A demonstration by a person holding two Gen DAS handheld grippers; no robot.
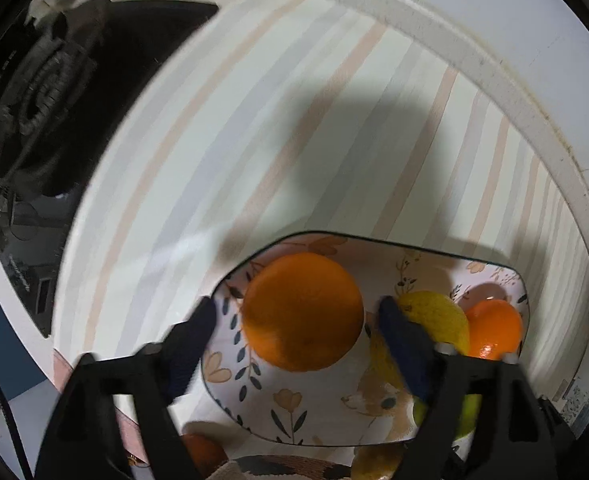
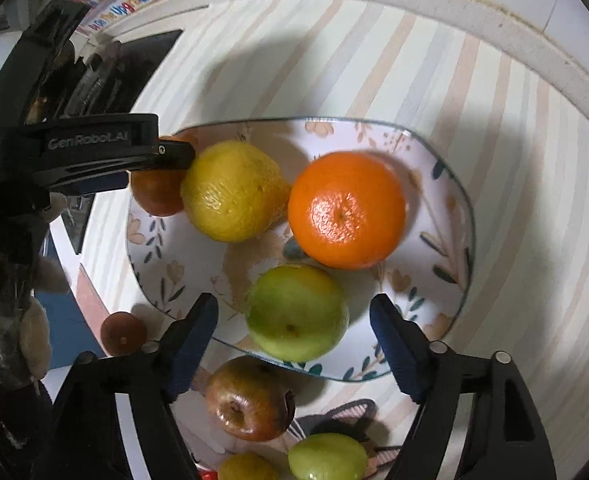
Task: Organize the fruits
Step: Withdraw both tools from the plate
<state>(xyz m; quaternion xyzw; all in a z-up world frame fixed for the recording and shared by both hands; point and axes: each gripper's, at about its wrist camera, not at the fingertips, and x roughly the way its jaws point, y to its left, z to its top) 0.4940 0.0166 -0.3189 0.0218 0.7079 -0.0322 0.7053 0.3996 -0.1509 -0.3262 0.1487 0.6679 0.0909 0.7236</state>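
Left claw point(image 1: 298, 304) wide open, gripping nothing. Between its fingers point(image 1: 198, 328), an orange point(image 1: 302, 312), slightly blurred, with a sliver of gap on either side. Below the orange, a flowered plate point(image 1: 374, 236) on the striped tabletop point(image 1: 294, 120). Impossible to tell from the left wrist view whether resting on the plate or just above it. From the right wrist view, seen tucked under the left claw's tip at the plate's left edge, in shadow, just beside a lemon point(image 2: 234, 192).

Right claw point(image 2: 294, 300) likewise spread wide and holding nothing. Between its blue pads point(image 2: 390, 332), a green fruit point(image 2: 296, 312) lying on the near part of the plate, clear of both fingers. Height of the claw above it not readable.

On the plate as well: a mandarin point(image 2: 346, 208) to the right of the lemon, close beside it, stem dimple facing up. All four fruits grouped in the plate's left and middle parts; right part bare, showing leaf and flower prints.

Off the plate, near the right claw's base: a brown fruit point(image 2: 250, 400) touching or nearly touching the plate's near rim, then a second green one point(image 2: 326, 460) and a yellow one point(image 2: 246, 468) at the bottom edge, half cut off. Further left, alone on the tabletop, a small brown ball point(image 2: 123, 332).

At far left, a dark stove point(image 1: 54, 100) beyond the striped cloth.
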